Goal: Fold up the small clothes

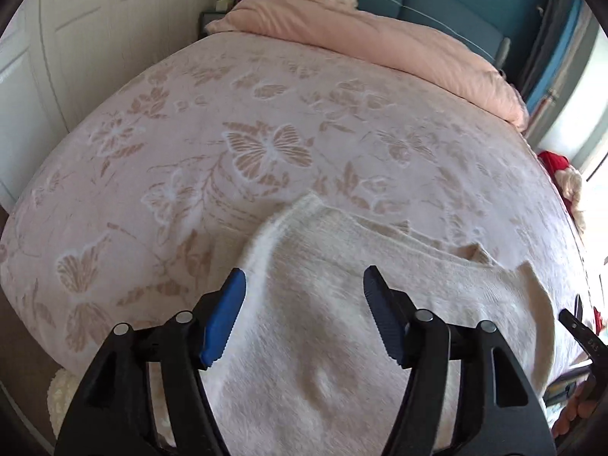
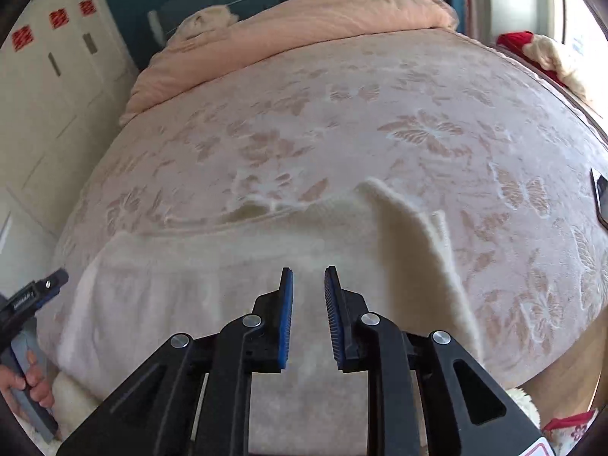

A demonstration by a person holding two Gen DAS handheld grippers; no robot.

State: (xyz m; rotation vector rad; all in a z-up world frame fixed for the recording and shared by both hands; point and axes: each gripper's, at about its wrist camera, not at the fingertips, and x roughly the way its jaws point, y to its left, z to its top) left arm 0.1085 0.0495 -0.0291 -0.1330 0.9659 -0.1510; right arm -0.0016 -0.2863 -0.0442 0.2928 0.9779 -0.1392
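A white fuzzy knit garment [image 1: 342, 304] lies spread on the pink butterfly-patterned bedspread [image 1: 228, 133], near the front edge of the bed. My left gripper [image 1: 304, 288] is open and empty above the garment's left part. In the right wrist view the garment [image 2: 212, 277] lies across the front of the bed, with one part [image 2: 410, 235] folded over at its right end. My right gripper [image 2: 308, 285] hovers over the garment, its jaws a narrow gap apart and holding nothing. The left gripper also shows at the left edge [image 2: 38, 292] of that view.
A pink duvet [image 1: 380, 38] is bunched at the head of the bed against a blue headboard [image 1: 437, 0]. White wardrobe doors [image 1: 76, 38] stand at the left. Red and cream items [image 1: 562, 174] lie at the bed's right side. A dark flat object [image 2: 602, 197] lies at the right edge.
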